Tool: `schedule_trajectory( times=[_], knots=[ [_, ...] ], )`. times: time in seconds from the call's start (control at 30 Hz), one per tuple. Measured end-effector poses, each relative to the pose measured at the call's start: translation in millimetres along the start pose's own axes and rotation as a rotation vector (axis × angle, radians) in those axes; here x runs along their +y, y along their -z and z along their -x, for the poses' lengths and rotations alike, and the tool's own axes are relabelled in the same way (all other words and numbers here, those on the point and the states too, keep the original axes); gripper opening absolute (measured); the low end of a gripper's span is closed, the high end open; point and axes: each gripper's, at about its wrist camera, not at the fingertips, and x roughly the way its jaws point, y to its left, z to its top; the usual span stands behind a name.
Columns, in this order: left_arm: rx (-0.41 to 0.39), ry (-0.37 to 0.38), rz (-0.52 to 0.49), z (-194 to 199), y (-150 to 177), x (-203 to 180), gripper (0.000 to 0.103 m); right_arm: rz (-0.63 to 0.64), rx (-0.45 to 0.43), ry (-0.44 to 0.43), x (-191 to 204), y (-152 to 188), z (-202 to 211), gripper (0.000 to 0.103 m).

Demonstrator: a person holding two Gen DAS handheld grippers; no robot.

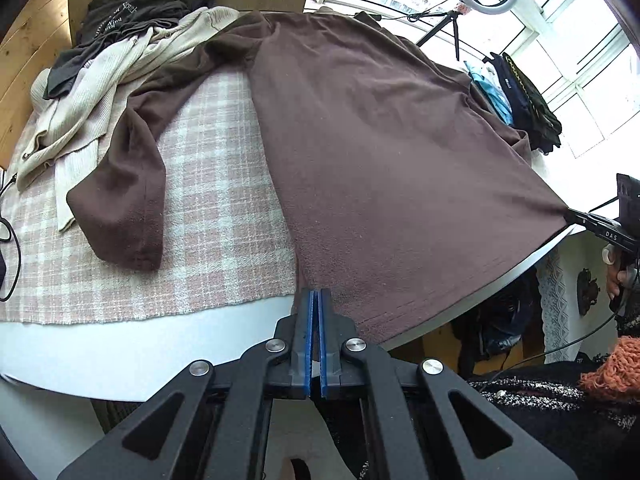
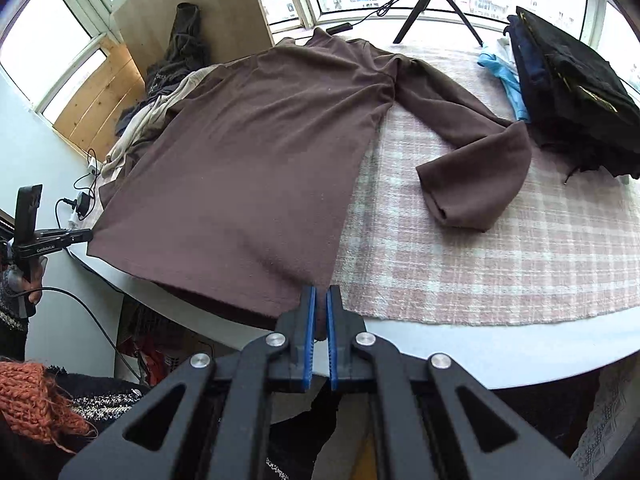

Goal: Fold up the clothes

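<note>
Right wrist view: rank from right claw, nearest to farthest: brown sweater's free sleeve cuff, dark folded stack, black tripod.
1. Sleeve cuff of the brown sweater, right of centre on the plaid cloth; the right claw grips the sweater's hem.
2. Dark folded stack, far right.
3. Black tripod, by the window at the table's back.
</note>
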Motion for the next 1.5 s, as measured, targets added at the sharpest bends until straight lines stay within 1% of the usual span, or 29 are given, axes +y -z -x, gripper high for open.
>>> schedule_trajectory(
  times=[0.03,0.13,0.2,0.27,0.37,0.4,0.43,0.47,0.5,0.53,0.57,0.63,0.7,0.77,0.83,0.87,0.9,0.93,1.0,1.03,1.13,1.2,1.23,1.27,1.33,1.4,1.43,1.47,1.5],
  knots=[
    [0.001,0.0,0.002,0,1,-1,0.002,-0.015,0.015,0.01,-6,4,-9,0.005],
    [0.006,-0.002,0.008,2,4,-6,0.001,0.011,0.127,0.078,-5,20,-60,0.005],
    [0.008,-0.003,0.012,3,6,-9,0.002,0.02,0.178,0.104,-8,30,-80,0.005],
    [0.024,0.015,0.005,3,6,-10,0.002,0.022,0.21,0.112,-14,30,-86,0.005],
    [0.001,-0.023,-0.003,23,2,-7,0.008,0.038,0.25,0.144,-17,22,-82,0.006],
    [-0.019,-0.047,0.006,33,-2,1,0.009,0.046,0.255,0.156,-16,17,-79,0.007],
    [-0.043,-0.074,0.02,42,-6,10,0.014,0.055,0.241,0.162,-12,7,-72,0.008],
    [-0.07,-0.102,0.039,51,-10,24,0.02,0.064,0.228,0.169,-8,-3,-64,0.011],
    [-0.094,-0.139,0.066,60,-15,38,0.023,0.073,0.215,0.175,-5,-13,-57,0.012],
    [-0.117,-0.18,0.096,68,-19,53,0.03,0.082,0.202,0.181,-1,-23,-50,0.012],
    [-0.137,-0.216,0.117,74,-23,66,0.034,0.092,0.188,0.187,3,-33,-43,0.012],
    [-0.163,-0.264,0.136,80,-30,88,0.035,0.11,0.162,0.2,10,-53,-29,0.016],
    [-0.161,-0.279,0.125,76,-36,106,0.039,0.134,0.11,0.169,29,-83,-24,0.031],
    [-0.132,-0.284,0.076,58,-48,105,0.039,0.178,0.062,0.135,60,-115,-37,0.038],
    [-0.108,-0.305,0.016,41,-57,99,0.039,0.255,0.03,0.112,95,-146,-59,0.038],
    [-0.097,-0.298,0.003,35,-60,100,0.038,0.294,0.022,0.096,113,-161,-73,0.038],
    [-0.088,-0.276,0.008,32,-63,104,0.026,0.324,0.018,0.08,130,-176,-90,0.038],
    [-0.083,-0.245,0.027,30,-65,112,0.004,0.349,0.018,0.057,146,-190,-106,0.038],
    [-0.102,-0.212,0.061,38,-67,129,0.005,0.367,0.045,-0.024,173,-215,-144,0.038],
    [-0.122,-0.226,0.071,50,-67,137,0.005,0.375,0.065,-0.055,188,-225,-163,0.038],
    [-0.207,-0.309,0.104,96,-68,165,0.005,0.431,0.11,-0.053,233,-242,-210,0.038],
    [-0.287,-0.365,0.149,135,-69,191,0.005,0.471,0.133,-0.053,250,-242,-227,0.038],
    [-0.318,-0.373,0.171,148,-69,202,0.005,0.489,0.146,-0.057,256,-240,-232,0.038],
    [-0.331,-0.353,0.19,156,-70,213,0.005,0.507,0.158,-0.061,262,-238,-238,0.038],
    [-0.323,-0.315,0.181,156,-71,213,0.006,0.543,0.184,-0.069,274,-235,-250,0.038],
    [-0.285,-0.34,0.134,142,-67,199,0.009,0.578,0.209,-0.077,286,-231,-261,0.038],
    [-0.264,-0.34,0.123,131,-62,192,0.012,0.596,0.222,-0.082,292,-229,-267,0.038],
    [-0.248,-0.307,0.122,123,-55,185,0.014,0.613,0.231,-0.085,297,-226,-269,0.038],
    [-0.239,-0.257,0.123,115,-46,178,0.014,0.625,0.233,-0.086,299,-222,-267,0.038]
  ],
)
